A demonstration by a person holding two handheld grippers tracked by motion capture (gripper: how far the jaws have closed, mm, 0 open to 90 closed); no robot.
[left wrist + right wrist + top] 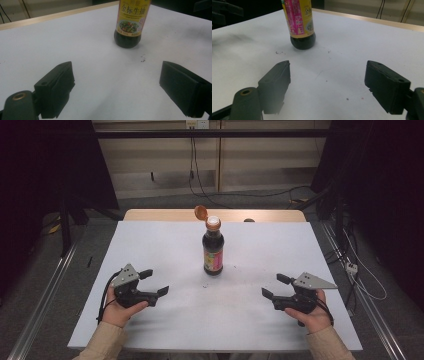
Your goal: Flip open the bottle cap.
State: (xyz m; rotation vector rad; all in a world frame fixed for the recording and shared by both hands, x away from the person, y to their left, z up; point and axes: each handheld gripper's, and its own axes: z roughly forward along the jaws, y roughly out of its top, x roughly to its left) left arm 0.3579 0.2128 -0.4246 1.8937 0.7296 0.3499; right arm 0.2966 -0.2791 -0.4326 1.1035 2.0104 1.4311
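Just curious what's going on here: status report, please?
Left gripper open, empty. Right gripper open, empty. Soy sauce bottle upright mid-table, flip cap open, untouched. Nothing in the way.

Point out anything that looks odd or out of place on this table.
The sauce bottle stands upright with its orange flip cap hanging open. Small dark specks dot the white table near its base, possibly drips.

Dark sauce bottle (213, 251): upright, flip cap (201, 212) hinged open, pink-yellow label, positioned centrally on the tabletop, nearer its far edge.
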